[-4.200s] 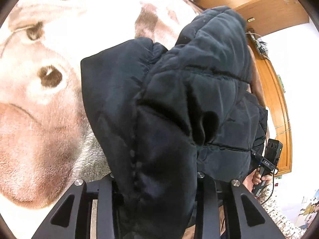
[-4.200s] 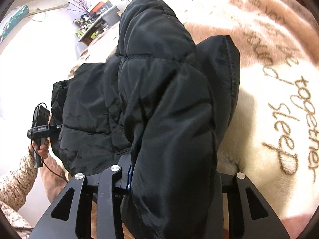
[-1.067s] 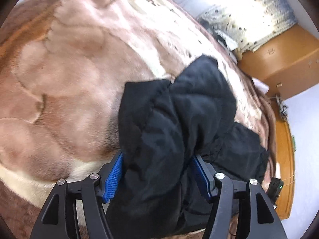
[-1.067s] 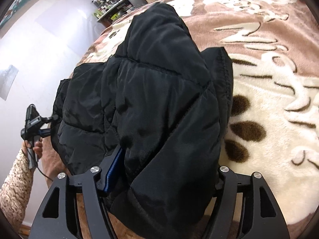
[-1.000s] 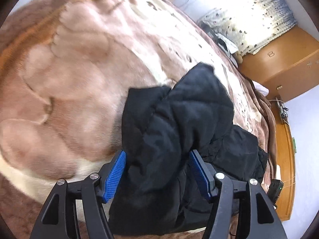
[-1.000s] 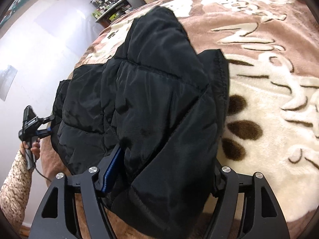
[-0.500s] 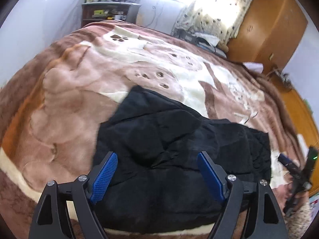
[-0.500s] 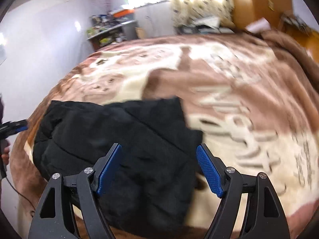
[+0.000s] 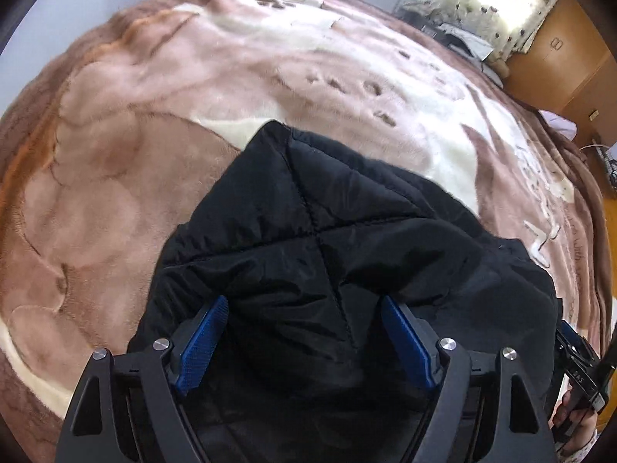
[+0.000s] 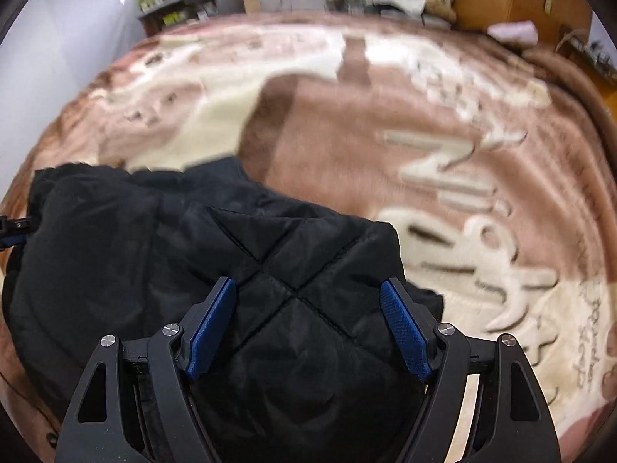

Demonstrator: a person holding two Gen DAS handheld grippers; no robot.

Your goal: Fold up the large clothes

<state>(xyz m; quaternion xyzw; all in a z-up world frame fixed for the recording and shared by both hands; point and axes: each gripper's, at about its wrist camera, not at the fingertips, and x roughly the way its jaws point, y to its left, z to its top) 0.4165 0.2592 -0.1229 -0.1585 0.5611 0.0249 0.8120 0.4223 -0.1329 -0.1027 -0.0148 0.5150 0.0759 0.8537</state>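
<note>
Two black two-finger grippers with blue ribbed pads hang over a black quilted puffer jacket (image 9: 327,254) lying in a bunched fold on the near edge of a plush brown-and-cream bed blanket (image 9: 115,146). Seen from the left wrist, the left gripper (image 9: 304,333) stands with its jaws spread wide, the padded fabric lying below and between them but clear of both pads (image 9: 204,343), so nothing is held. From the right wrist, the right gripper (image 10: 308,326) shows the same: jaws wide apart, empty, above the jacket's right-hand quilted corner (image 10: 347,254). At the far right of the left view a person's hand (image 9: 574,420) grips the other tool's handle. A fold appears to have just been laid down and let go. The next move, by this reading, calls for picking a fresh edge or sleeve, probably at the jacket's left and right ends, and closing on it before folding again.
</note>
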